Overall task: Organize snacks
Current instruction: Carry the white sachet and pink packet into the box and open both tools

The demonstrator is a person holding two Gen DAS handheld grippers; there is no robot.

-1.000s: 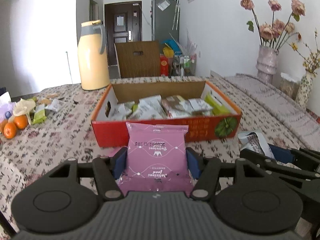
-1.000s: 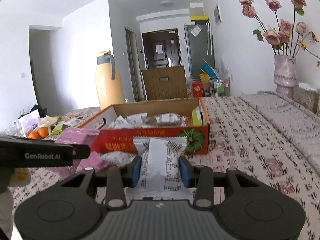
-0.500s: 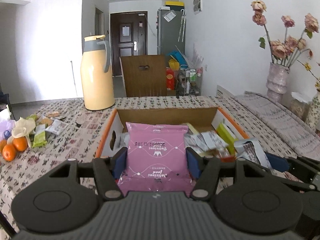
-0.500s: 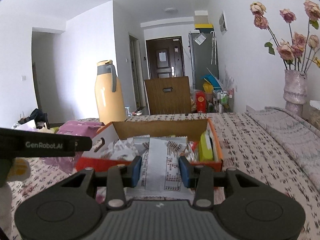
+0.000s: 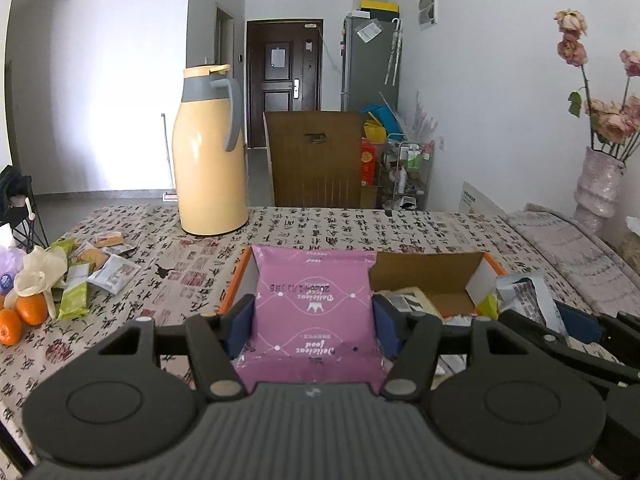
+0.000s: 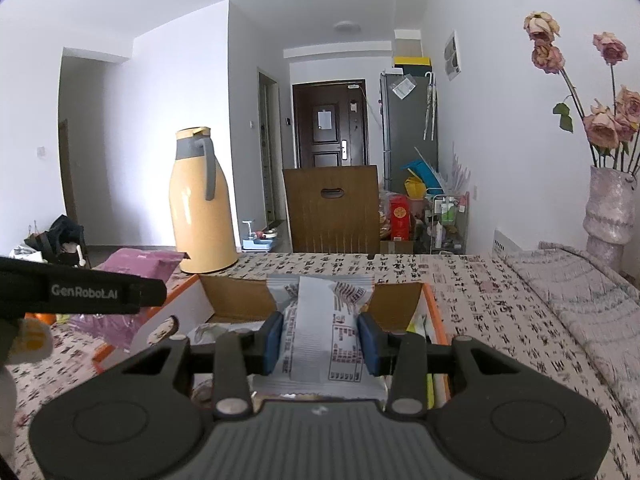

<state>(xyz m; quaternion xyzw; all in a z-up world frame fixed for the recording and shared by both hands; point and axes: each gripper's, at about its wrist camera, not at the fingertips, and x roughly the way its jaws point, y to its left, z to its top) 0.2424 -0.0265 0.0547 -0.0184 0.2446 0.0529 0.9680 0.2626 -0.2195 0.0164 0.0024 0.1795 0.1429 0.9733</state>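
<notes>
Left gripper [image 5: 314, 328] with pink packet [image 5: 316, 312] over box rim [image 5: 236, 280]

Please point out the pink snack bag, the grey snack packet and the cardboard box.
pink snack bag [image 5: 314, 312], left wrist view, printed front
grey snack packet [image 6: 320, 332], right wrist view, front panel
cardboard box [image 6: 240, 300], right wrist view, inner back wall

Glossy pink plastic packet [image 5: 314, 316], matt cardboard box [image 5: 424, 270], printed cloth tablecloth [image 5: 320, 226].

Flask [image 5: 210, 156] behind box [image 5: 424, 270], chair [image 5: 316, 158] probably beyond.
</notes>
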